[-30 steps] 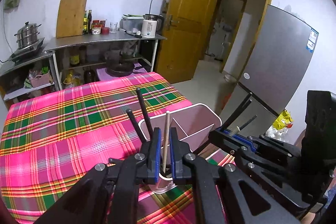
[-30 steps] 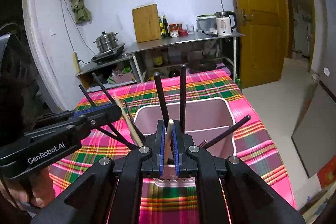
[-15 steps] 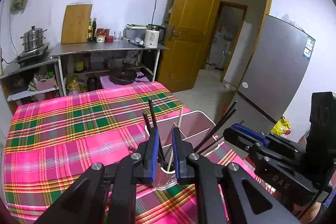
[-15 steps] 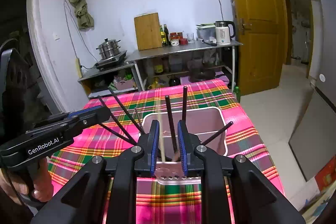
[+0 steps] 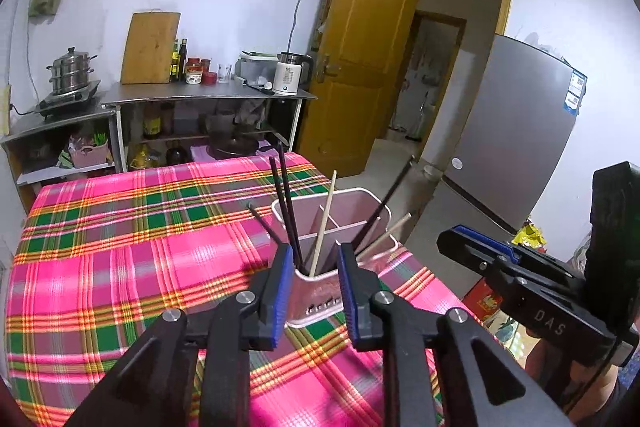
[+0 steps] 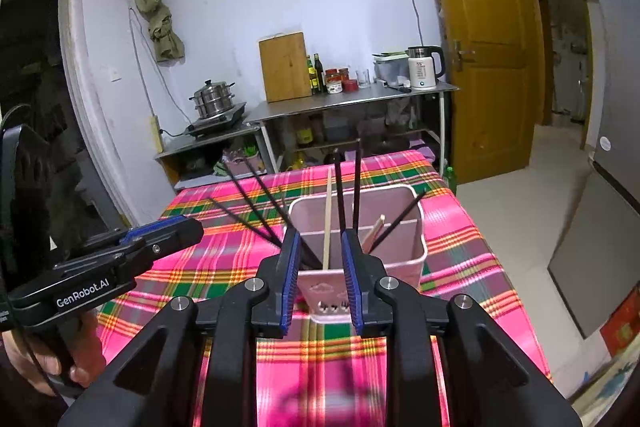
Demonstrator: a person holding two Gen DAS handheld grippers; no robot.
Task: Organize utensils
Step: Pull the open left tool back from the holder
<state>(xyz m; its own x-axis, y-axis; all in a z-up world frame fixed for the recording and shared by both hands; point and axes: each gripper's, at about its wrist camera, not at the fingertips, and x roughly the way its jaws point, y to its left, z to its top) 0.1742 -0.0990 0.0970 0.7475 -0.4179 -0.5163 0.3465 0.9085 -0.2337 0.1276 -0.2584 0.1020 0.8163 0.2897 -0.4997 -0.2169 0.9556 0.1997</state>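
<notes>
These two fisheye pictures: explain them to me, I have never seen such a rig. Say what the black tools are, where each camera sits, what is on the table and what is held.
A person holds a hand-operated tool in each hand; no robot arm. Each camera looks along its own gripper's two fingers. One picture shows the left gripper, the other the right gripper. Both are open and hold nothing. On the plaid tablecloth stands a pink divided utensil holder with black chopsticks and a light wooden chopstick in it. Each tool also shows at the edge of the other's picture.
</notes>
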